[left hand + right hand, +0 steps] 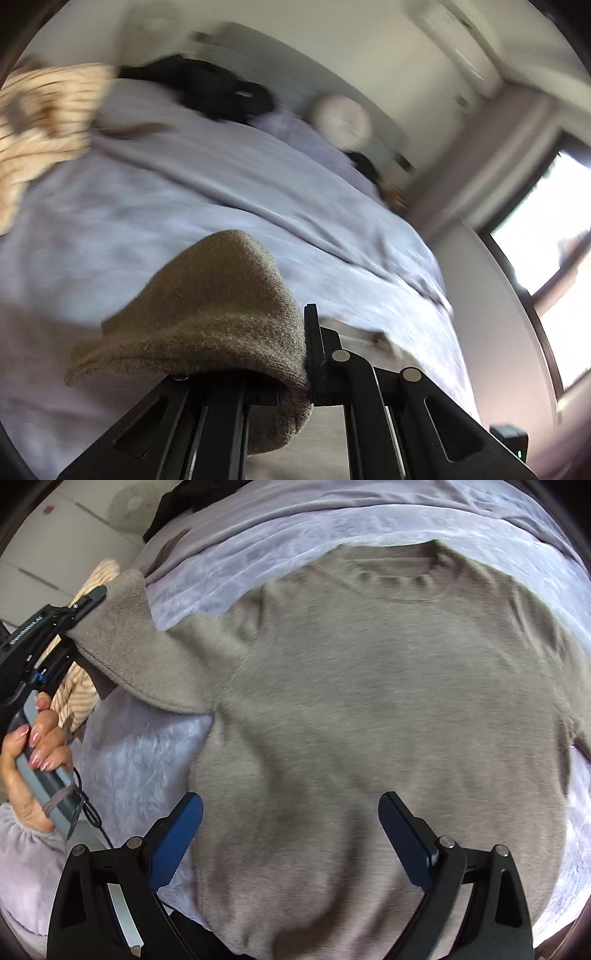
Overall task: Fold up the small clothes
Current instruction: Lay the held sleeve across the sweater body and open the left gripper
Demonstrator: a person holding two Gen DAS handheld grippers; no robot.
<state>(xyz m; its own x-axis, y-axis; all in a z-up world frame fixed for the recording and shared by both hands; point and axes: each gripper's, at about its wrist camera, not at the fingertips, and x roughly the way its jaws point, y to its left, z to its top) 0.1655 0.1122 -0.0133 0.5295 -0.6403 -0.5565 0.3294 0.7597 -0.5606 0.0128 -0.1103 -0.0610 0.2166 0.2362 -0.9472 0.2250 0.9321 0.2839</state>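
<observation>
The sweater [369, 720] lies flat on the bed [140, 760], collar far, hem near. The left hand-held gripper [79, 607] pinches the left sleeve [140, 657], lifted off the bed at the far left; its long axis runs from that grip rightward to the shoulder. The right hand-held gripper [291, 830] hovers spread over the near body, holding nothing. Likely the sleeve folds rightward across the chest, so the left one leads.

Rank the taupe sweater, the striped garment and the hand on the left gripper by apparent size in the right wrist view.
1. taupe sweater, filling most of the view.
2 and 3. striped garment and hand: they look alike, the garment is partly hidden behind the left gripper, so no ranking.
</observation>
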